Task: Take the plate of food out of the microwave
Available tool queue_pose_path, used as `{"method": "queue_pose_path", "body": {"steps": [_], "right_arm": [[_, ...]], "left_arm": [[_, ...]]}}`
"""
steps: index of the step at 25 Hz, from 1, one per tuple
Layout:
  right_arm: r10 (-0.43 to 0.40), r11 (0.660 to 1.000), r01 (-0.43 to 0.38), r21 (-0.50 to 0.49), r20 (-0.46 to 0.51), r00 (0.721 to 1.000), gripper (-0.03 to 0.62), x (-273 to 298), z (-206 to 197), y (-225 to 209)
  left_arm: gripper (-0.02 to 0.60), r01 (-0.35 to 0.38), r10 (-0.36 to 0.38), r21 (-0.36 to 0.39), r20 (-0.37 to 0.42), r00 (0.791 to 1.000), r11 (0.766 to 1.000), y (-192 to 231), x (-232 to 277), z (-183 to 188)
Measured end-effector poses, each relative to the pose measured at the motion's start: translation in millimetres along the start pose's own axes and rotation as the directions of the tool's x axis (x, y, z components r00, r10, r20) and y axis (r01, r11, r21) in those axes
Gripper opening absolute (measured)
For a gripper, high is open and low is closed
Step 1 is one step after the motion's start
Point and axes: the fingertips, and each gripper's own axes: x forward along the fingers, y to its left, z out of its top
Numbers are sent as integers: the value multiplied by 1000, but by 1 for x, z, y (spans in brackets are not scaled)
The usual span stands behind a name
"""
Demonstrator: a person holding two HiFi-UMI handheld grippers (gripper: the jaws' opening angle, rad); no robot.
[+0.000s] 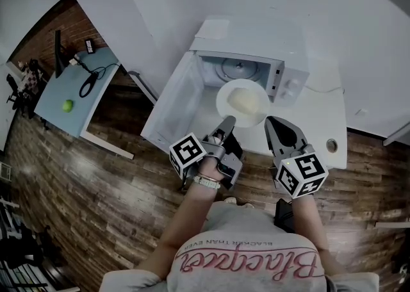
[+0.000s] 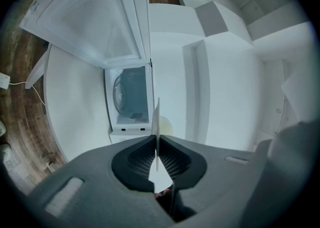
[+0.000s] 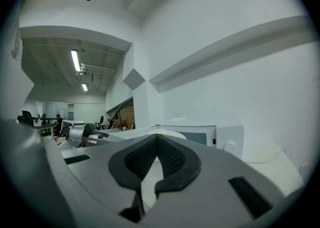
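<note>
The white microwave (image 1: pixel 269 70) stands open on the counter, its door (image 1: pixel 174 104) swung out to the left. A white plate (image 1: pixel 242 102) with a pale yellow food (image 1: pixel 247 99) sits just outside the opening, in front of the cavity. My left gripper (image 1: pixel 229 121) is shut on the plate's near rim. In the left gripper view the plate (image 2: pixel 156 122) shows edge-on as a thin white line pinched between the jaws of the left gripper (image 2: pixel 156 140). The empty cavity (image 2: pixel 131 94) lies beyond. My right gripper (image 1: pixel 270 121) is beside the plate's right edge, jaws together and empty; its tips (image 3: pixel 157 136) meet.
The white counter (image 1: pixel 320 114) has a round hole (image 1: pixel 331 145) near its right front. A wall rises behind the microwave. To the left stands a light blue table (image 1: pixel 61 95) with a green ball (image 1: pixel 67 105) and black cables. The floor (image 1: pixel 96 201) is wood.
</note>
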Motion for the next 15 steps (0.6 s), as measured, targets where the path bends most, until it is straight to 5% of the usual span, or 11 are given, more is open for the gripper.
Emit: {"method": "queue_pose_path", "body": {"steps": [10,15], "right_arm": [[-58,998,58,-20,20,998,11,4,17,-6],[-85,996,86,-39,34,996,11,0,23,-10]], "left_arm": [[18,34,-34,-53,3,999,998,-25,6,7],[18,52,-53,-24,-4,999,998,-43,8,6]]}}
